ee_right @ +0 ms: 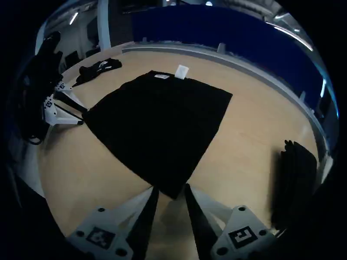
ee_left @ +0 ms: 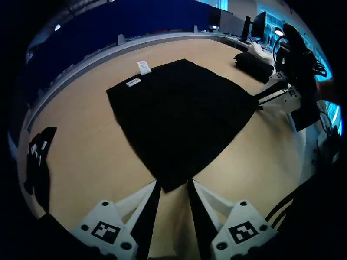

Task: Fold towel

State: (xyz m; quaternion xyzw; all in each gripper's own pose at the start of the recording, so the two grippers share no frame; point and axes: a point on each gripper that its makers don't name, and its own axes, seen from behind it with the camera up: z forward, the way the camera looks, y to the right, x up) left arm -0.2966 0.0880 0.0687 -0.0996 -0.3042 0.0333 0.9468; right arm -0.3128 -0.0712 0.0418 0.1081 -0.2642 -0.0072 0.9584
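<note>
A black towel (ee_left: 182, 117) lies spread on the wooden table (ee_left: 86, 143), with a white label (ee_left: 144, 67) at its far edge. My left gripper (ee_left: 173, 184) is narrowly shut on the towel's near corner. Across the cloth, the right gripper (ee_left: 259, 103) pinches the opposite side corner. In the right gripper view the same towel (ee_right: 160, 125) spreads ahead, and my right gripper (ee_right: 171, 188) holds its near corner between close-set fingers. At the far left there, the left gripper (ee_right: 81, 122) grips the towel's left corner, held by a dark-sleeved arm.
A folded black pile (ee_left: 256, 65) sits at the table's far right; the same pile (ee_right: 295, 182) shows at right in the right gripper view. Another black cloth (ee_left: 39, 160) lies at the left edge. A blue partition (ee_left: 130, 21) backs the table, with a monitor (ee_left: 260, 24) beyond.
</note>
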